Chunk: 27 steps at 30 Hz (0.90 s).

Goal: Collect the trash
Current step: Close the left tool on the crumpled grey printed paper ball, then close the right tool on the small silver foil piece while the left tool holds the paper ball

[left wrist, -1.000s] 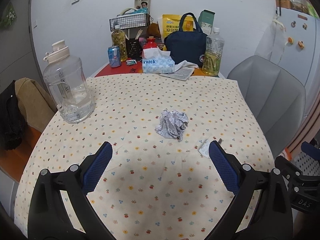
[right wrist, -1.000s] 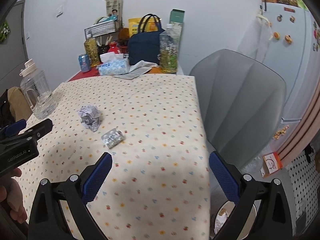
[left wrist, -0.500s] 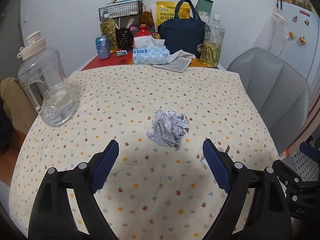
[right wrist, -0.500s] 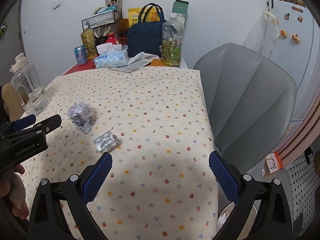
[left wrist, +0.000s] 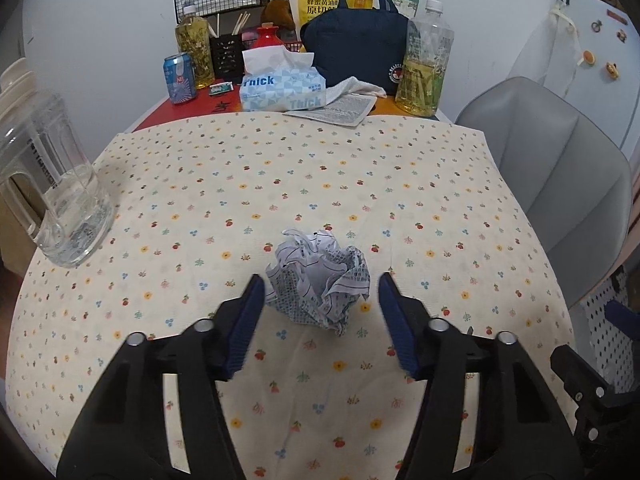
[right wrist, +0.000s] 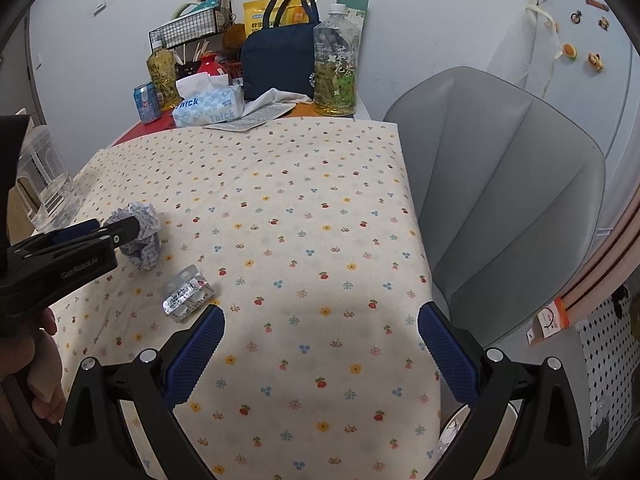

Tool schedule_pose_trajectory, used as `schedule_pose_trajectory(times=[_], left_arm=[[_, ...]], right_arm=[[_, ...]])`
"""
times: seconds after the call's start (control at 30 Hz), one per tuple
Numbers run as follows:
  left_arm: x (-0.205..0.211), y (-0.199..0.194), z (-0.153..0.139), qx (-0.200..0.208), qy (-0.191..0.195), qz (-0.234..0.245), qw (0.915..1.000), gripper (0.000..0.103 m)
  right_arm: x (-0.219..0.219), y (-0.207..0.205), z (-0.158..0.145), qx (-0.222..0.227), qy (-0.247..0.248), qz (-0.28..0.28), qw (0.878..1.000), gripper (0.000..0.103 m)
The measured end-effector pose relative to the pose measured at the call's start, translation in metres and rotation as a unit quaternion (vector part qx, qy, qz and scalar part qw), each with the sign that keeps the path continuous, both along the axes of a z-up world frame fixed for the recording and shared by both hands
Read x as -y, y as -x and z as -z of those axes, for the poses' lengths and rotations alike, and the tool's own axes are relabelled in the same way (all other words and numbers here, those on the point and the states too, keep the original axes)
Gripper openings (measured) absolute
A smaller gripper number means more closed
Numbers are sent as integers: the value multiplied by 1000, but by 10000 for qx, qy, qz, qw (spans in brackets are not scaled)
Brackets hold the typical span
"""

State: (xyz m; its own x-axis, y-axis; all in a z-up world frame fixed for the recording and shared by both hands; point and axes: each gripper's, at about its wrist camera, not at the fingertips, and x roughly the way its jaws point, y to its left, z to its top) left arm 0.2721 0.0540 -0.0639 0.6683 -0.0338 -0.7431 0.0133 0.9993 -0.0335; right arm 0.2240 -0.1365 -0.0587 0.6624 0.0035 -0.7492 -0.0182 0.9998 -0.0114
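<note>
A crumpled ball of printed paper (left wrist: pixel 320 280) lies on the flowered tablecloth (left wrist: pixel 280 184). My left gripper (left wrist: pixel 322 292) is open, its blue pads on either side of the ball without touching it. In the right wrist view the ball (right wrist: pixel 142 236) sits partly behind the left gripper's fingers (right wrist: pixel 120 232). A silver blister pack (right wrist: pixel 187 293) lies on the cloth just ahead of my right gripper's left pad. My right gripper (right wrist: pixel 320 336) is open and empty above the cloth near the table's right edge.
A clear water jug (left wrist: pixel 52 184) stands at the left. Tissue box (left wrist: pixel 280 88), navy bag (left wrist: pixel 356 56), bottles (left wrist: pixel 424 60) and a can (left wrist: pixel 180 78) crowd the far end. A grey chair (right wrist: pixel 500 208) stands right of the table. A white bin (right wrist: pixel 460 428) shows below the table's edge.
My left gripper has moved forward and down to the paper ball and its jaws have narrowed around it. My right gripper has moved slightly forward, staying open.
</note>
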Motion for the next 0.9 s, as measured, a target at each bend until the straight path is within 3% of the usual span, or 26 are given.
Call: schedule_pose_trajectory(times=[0.07,0.17,0.8,0.83,0.9], left_arm=[[-2,-4,4,-82,94,22,9999,23],[-8,-3,7,-92,238,-20,9997,13],[-80,35,8,-59,149,-880,9960,10],[-81,36,10,-68,135,-892,9959,10],[-81,38,10,-67,129,-900,9958,10]], right_arm=[[-5,-3,2,-30,6,-52,10000,95],[-15,-6,5,-55,20,-157,9999,95],[-85,-25,23,-60,211,-981,9949,94],[-87,-26,25,-75,223,-998,9947,90],[-89,-30,31,-182,199,-1052,9941,63]])
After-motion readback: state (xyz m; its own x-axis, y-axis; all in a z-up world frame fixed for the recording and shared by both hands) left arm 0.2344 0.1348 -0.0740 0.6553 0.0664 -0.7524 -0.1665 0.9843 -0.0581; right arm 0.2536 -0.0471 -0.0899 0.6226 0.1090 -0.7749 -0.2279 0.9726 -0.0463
